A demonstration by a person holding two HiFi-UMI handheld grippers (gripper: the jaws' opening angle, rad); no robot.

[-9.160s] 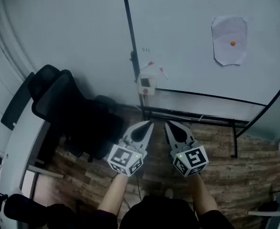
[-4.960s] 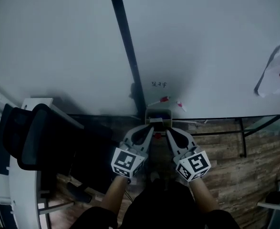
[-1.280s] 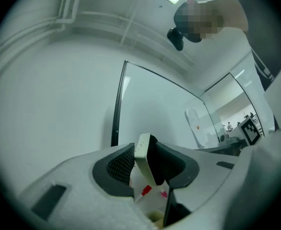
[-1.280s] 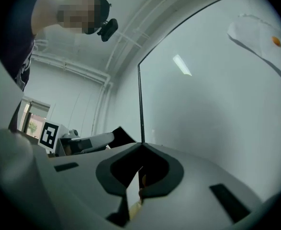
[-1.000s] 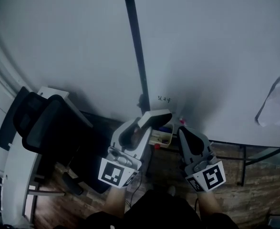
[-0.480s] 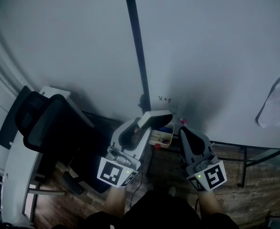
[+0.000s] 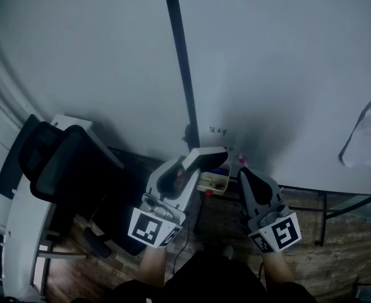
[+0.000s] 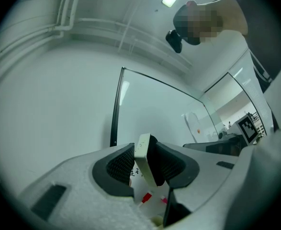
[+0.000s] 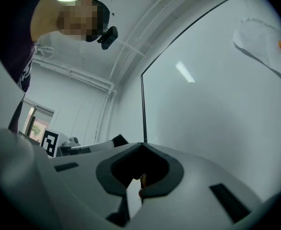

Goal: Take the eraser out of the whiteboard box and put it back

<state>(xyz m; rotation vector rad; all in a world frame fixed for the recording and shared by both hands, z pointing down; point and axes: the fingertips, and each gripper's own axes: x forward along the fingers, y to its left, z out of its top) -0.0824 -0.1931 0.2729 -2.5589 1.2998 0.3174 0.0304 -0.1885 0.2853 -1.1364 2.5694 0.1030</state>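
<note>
In the head view my left gripper (image 7: 195,163) is shut on the eraser (image 7: 205,157), a white block with a dark felt side, and holds it just above the small whiteboard box (image 7: 214,183) fixed low on the whiteboard (image 7: 286,74). The left gripper view shows the eraser (image 8: 143,159) standing edge-up, pinched between both ribbed pads, with my left gripper (image 8: 146,163) pointing at the board. My right gripper (image 7: 244,173) hangs right of the box, shut and holding nothing. In its own view the right gripper (image 9: 142,146) has its tips meeting.
A black frame strip (image 7: 179,55) runs down the board beside the box. A black office chair (image 7: 65,169) stands at the left by a white desk edge. A paper sheet with an orange magnet (image 7: 364,141) hangs at the right. Red markers (image 8: 146,197) stick to the board.
Since five seconds ago my left gripper has taken the eraser and lifted it out of the box. Over the last second nothing has visibly moved.
</note>
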